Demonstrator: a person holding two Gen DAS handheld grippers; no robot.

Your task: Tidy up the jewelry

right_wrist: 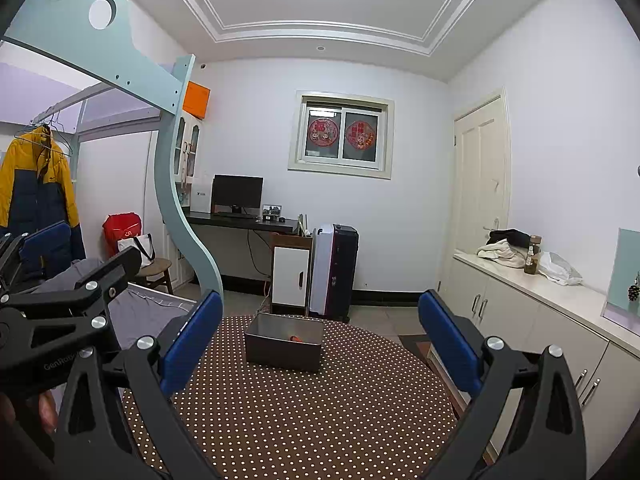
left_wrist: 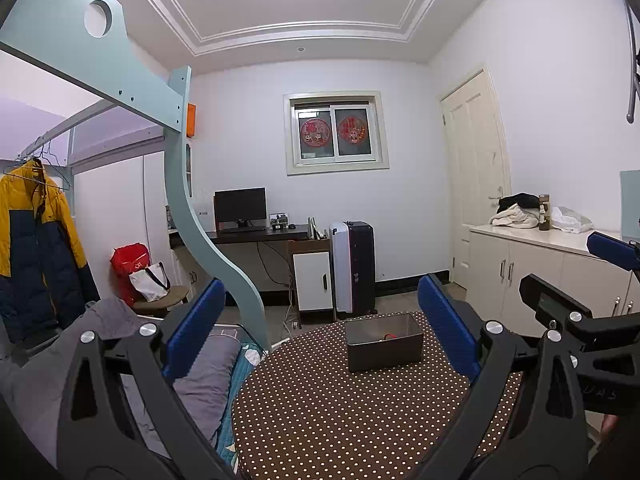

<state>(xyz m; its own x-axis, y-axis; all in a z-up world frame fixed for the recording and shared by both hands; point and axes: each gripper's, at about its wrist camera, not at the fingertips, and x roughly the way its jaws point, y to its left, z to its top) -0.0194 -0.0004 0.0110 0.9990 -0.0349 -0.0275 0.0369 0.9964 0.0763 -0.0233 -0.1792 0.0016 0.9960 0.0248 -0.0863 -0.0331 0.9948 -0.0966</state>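
A round table [right_wrist: 320,420] in a brown white-dotted cloth carries 1 open dark box [right_wrist: 285,342] near its far edge.

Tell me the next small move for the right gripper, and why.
Probably ease the right gripper forward and down toward the dark box. Its jaws stand open and empty, well short of the box on the dotted table, and a small red item lies inside; no other jewelry shows.

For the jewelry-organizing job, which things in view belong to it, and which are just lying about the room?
Job:
- dark open box on the polka-dot table
- small red item inside the box
- left gripper and right gripper, both open and empty

Lying about:
- suitcase
- monitor
- yellow jacket
- bottle
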